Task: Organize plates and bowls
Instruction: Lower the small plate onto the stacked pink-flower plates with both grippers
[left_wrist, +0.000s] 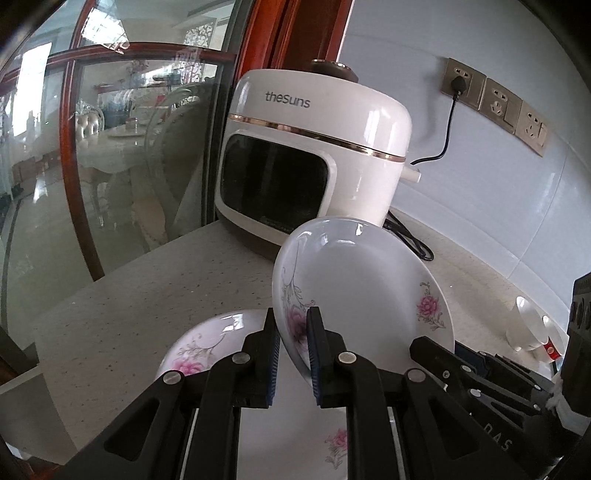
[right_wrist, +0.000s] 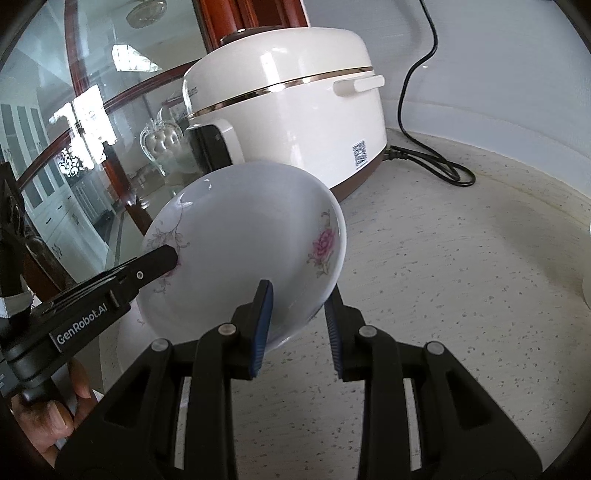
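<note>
A white cooker (left_wrist: 314, 155) marked "thesuns", with a dark front window and a gold band, stands on the speckled counter (left_wrist: 147, 295) straight ahead of the jaws. Its black cord (right_wrist: 432, 162) lies looped on the counter to the right of the jaws and runs up to a plug in a row of wall sockets (left_wrist: 495, 103), high on the right. Left of the jaws stands a glass partition (left_wrist: 110, 147) in a red-brown wooden frame (left_wrist: 68, 166)
</note>
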